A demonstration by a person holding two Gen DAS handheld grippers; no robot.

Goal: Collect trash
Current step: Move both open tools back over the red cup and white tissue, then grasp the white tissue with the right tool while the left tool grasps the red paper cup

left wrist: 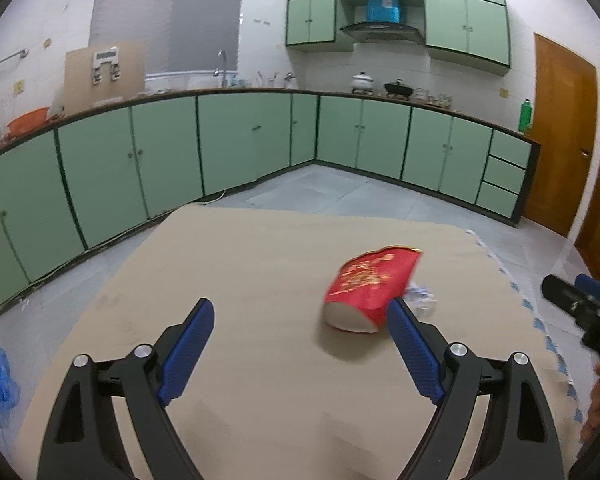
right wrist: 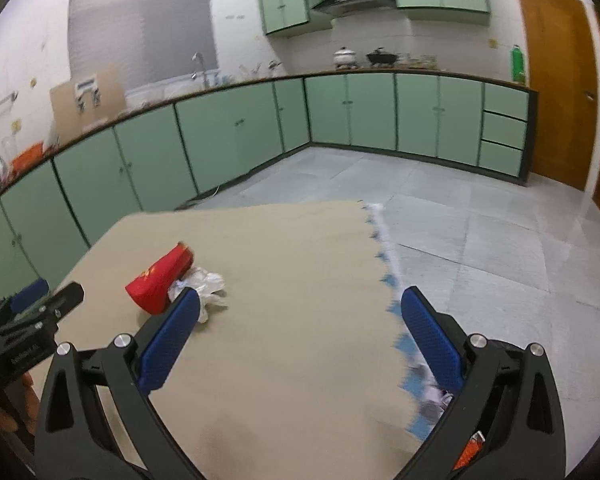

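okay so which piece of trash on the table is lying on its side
The red paper cup, tipped over with its open mouth facing the camera. The crumpled white wrapper beside it is just a shapeless wad.

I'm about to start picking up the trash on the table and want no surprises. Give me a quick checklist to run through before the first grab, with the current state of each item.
1. Left gripper jaws open, nothing between them: ok.
2. Right gripper jaws open, nothing between them: ok.
3. Red paper cup in view, lying on its side on the table: ok.
4. Crumpled white wrapper in view, right beside the cup: ok.
5. Whether the wrapper touches the cup: cannot tell.
6. Somewhere to put the trash in view: not ok, none seen.
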